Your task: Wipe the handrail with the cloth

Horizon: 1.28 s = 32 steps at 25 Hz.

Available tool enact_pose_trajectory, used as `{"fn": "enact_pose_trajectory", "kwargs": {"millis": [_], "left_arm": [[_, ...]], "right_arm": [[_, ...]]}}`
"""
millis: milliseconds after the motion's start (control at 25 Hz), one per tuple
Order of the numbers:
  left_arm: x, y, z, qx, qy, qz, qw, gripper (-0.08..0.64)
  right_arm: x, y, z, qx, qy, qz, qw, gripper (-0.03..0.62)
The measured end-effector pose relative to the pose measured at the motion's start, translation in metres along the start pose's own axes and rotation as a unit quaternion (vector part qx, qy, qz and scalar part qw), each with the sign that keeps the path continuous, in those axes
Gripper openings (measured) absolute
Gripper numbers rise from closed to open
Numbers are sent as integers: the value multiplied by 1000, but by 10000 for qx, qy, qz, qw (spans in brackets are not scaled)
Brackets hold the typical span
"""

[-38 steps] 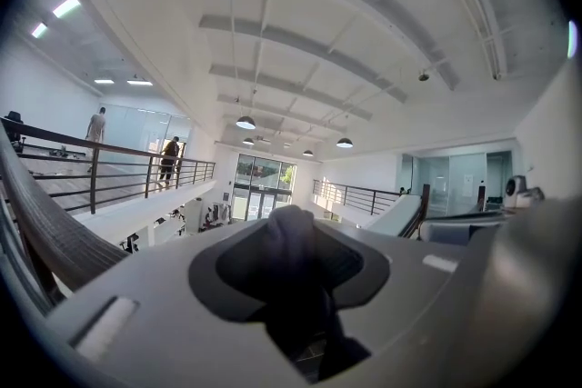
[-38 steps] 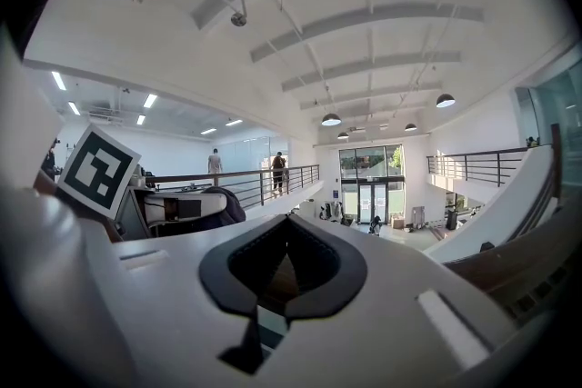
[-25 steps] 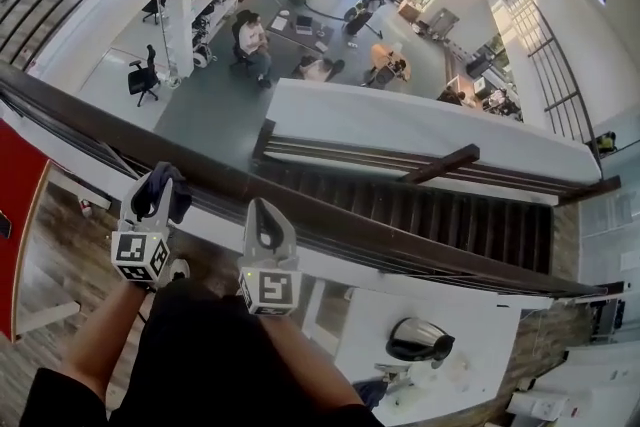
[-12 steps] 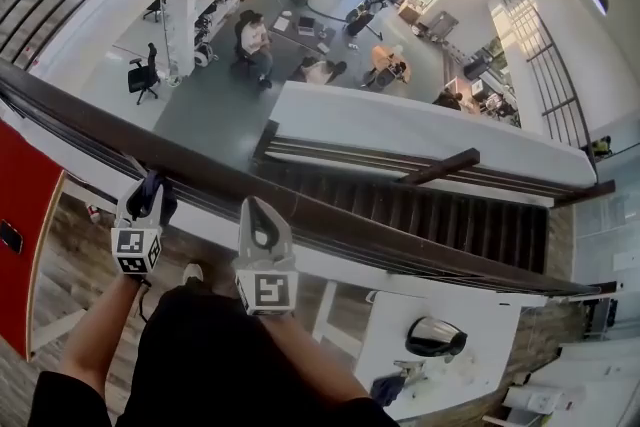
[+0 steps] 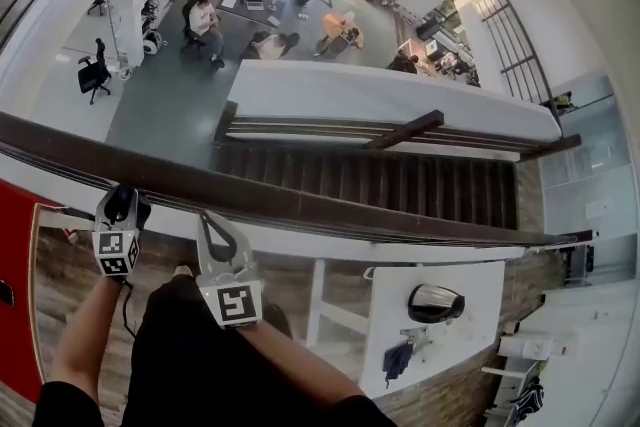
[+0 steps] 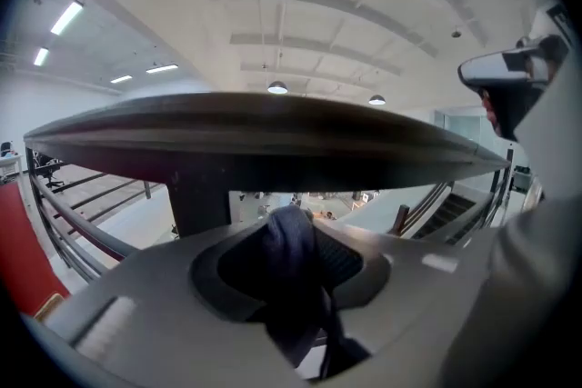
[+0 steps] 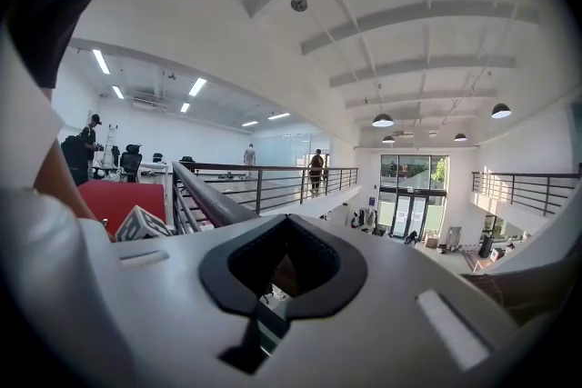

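Handrail [image 5: 330, 208] count first: one dark rail at the person's level, and it's the landmark for everything else. Its long axis runs left to right across the head view, dipping a little lower toward the right end. In the left gripper view it's a wide dark band [image 6: 273, 127] stretched side to side above the jaws, seen from underneath. In the right gripper view it shoots off [image 7: 205, 195] into the distance, left of the jaws.

One cloth [image 6: 293, 268], dark blue-ish, bunched up. Two grippers, each with one marker cube.

Left gripper [image 5: 120, 202] sits on the near side of the rail, toward its left end, with its tip right up at the rail's near edge. Its jaws are clamped on the cloth, which pokes up through the opening between the pads. A thin strip of background shows between the top of the cloth and the underside of the rail, so it looks just below the rail rather than pressed on it.

Right gripper [image 5: 210, 223] is also on the near side of the rail, just right of the left one, tip pointing up at the rail's edge. Its jaws are closed together with nothing between them, you can see straight through the gap in the pads.

Below the rail on its far side there's one dark staircase [image 5: 370, 177] running the same way as the rail.
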<state>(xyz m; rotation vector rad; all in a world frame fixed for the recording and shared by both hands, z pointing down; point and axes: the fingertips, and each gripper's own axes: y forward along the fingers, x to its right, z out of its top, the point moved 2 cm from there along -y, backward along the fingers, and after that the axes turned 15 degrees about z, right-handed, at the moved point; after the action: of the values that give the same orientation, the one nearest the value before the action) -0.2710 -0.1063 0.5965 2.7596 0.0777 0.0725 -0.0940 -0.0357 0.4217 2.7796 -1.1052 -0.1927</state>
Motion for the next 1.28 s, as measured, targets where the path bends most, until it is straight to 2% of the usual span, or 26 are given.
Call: {"fn": "enact_pose_trajectory", "kwargs": {"millis": [200,400,520,640,840,1280], "left_arm": [[-2,28,-19,-80,132,-165,9997,120],[6,44,-23,-87,134,-354,9992,120],[13,51,-26,-117,126,-450,9988,120],[17,56,-32,-179,157,-473,9986,120],[21,61,-38,-251,358,-472,9979,121],[51,62,-46,-332,399,-636,9966,123]], "right_arm": [[-9,7,-11,-212,86,-58,9997,2],[7,12,-4,-120,215,-381,9990,2],[8,11,-3,-155,158,-426,9988,2],[7,6,-4,-215,137,-447,9987,2],[16,-8,-3,-141,301,-719,9969,2],[34,-35,-10,-134,574,-1136,9918,2]]}}
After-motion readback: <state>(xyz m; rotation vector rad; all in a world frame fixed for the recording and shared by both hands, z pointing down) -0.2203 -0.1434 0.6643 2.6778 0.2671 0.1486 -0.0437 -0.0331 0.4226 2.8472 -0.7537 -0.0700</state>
